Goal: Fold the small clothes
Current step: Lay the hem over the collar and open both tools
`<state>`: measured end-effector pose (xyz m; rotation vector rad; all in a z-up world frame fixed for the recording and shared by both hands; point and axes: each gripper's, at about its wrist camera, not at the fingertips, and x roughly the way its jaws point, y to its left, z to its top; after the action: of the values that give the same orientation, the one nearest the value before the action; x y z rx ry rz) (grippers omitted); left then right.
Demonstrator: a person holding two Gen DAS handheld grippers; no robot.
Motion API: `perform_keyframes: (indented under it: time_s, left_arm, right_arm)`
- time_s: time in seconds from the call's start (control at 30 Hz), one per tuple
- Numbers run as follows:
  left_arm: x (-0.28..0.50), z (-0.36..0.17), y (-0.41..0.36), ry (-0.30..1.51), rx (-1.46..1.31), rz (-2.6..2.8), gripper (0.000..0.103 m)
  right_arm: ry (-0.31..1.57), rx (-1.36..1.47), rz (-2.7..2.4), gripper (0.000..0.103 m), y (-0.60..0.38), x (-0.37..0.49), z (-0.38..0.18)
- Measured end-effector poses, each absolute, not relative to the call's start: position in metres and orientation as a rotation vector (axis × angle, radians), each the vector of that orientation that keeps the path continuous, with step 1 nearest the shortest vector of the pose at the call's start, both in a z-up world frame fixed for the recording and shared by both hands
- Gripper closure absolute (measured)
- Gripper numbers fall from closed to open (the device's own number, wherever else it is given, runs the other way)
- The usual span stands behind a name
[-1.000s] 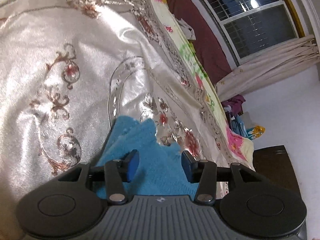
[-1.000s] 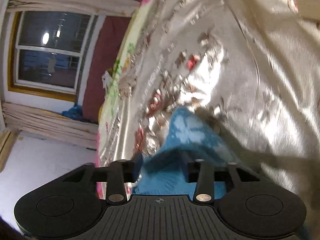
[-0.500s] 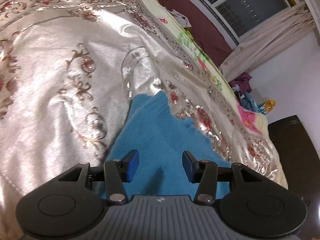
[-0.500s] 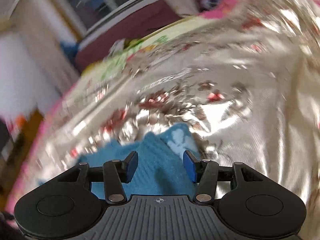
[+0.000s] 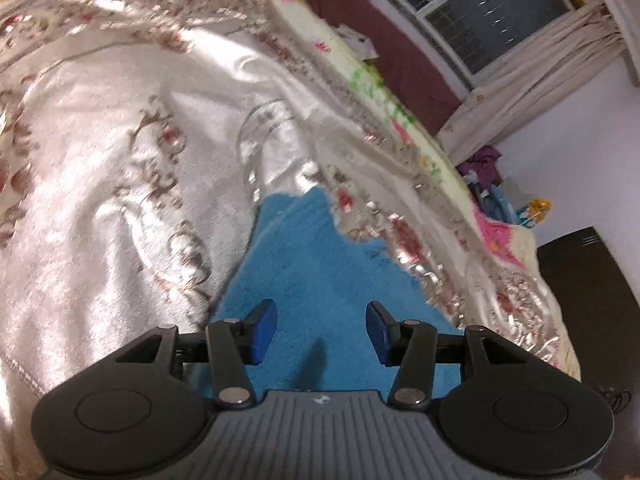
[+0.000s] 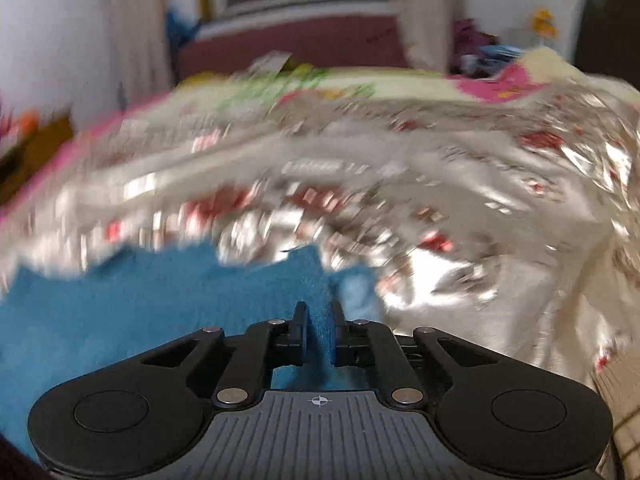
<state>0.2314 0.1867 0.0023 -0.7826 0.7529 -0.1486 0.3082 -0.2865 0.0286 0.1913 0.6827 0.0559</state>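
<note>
A small blue fleece garment (image 5: 320, 264) lies on a shiny silver bedspread (image 5: 120, 128) with a floral pattern. My left gripper (image 5: 322, 334) is open and empty, its blue pads just above the near part of the garment. In the right wrist view the garment (image 6: 120, 312) spreads to the left. My right gripper (image 6: 319, 336) is shut on a raised fold of the garment near its right edge. A paler blue flap (image 6: 356, 292) shows beside that fold. The right view is blurred by motion.
The bed runs toward a dark red headboard (image 5: 400, 52) under a window (image 5: 492, 12) with cream curtains. A pink and yellow sheet (image 5: 500, 236) edges the bed. A dark cabinet (image 5: 588, 280) stands at the right. Clothes (image 5: 484, 164) are piled by the wall.
My right gripper has closed on a fold of the blue garment and swung round to face the headboard. My left gripper has stayed open and drawn back slightly, so more garment shows.
</note>
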Motion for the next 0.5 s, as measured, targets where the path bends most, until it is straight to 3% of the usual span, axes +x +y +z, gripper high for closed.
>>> perform_keyframes:
  time_s: [0.43, 0.5]
  left_arm:
    - [0.231, -0.009, 0.175, 0.780, -0.700, -0.100, 0.049]
    - [0.225, -0.003, 0.174, 0.766, -0.693, -0.101, 0.049]
  right_arm:
    - [0.763, 0.283, -0.045, 0.094, -0.289, 0.320, -0.016]
    - [0.762, 0.304, -0.038, 0.087, -0.291, 0.317, -0.012]
